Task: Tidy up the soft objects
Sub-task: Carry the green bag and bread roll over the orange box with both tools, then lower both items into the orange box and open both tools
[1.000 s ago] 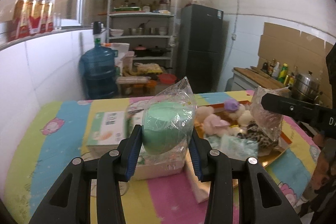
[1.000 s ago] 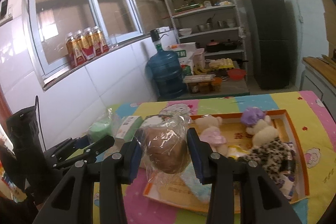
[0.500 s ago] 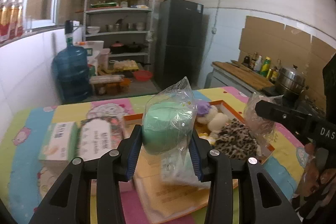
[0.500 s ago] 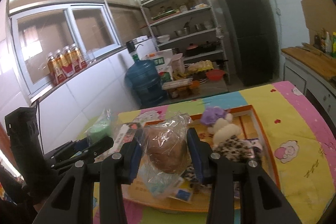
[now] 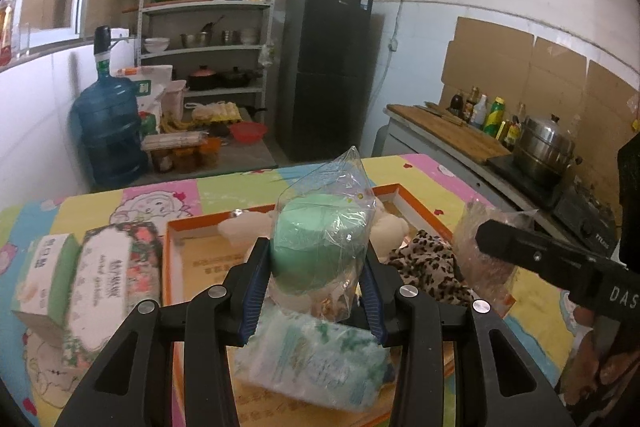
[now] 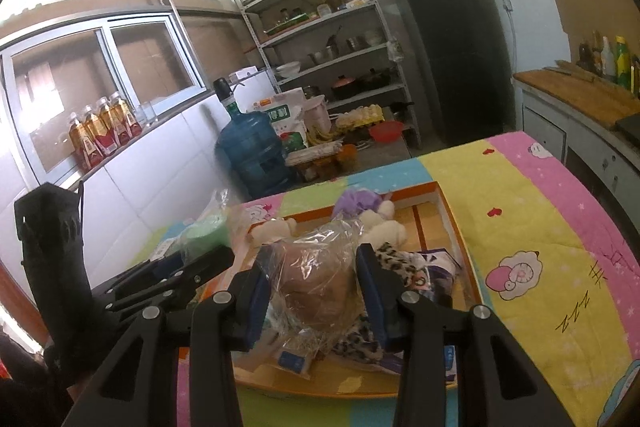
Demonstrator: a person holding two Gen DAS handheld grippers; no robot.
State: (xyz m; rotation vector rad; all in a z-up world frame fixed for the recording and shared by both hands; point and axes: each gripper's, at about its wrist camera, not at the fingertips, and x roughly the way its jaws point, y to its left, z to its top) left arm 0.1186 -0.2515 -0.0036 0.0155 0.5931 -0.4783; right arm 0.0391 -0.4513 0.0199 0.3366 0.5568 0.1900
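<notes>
Presently, the left gripper (image 5: 314,281) clamps a bagged green roll (image 5: 318,247) and the right gripper (image 6: 310,293) a bagged brown roll (image 6: 316,283), both carried above the orange tray (image 5: 420,205) of plush toys (image 6: 370,219), likely so each can be set down inside. Each roll is pinched across its sides. Its long axis stands roughly upright, with the loose bag top pointing up.

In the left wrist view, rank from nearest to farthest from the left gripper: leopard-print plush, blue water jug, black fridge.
1. Leopard-print plush, in the orange tray, just right of the left gripper.
2. Blue water jug, on the floor beyond the table, left.
3. Black fridge, against the far wall.
</notes>
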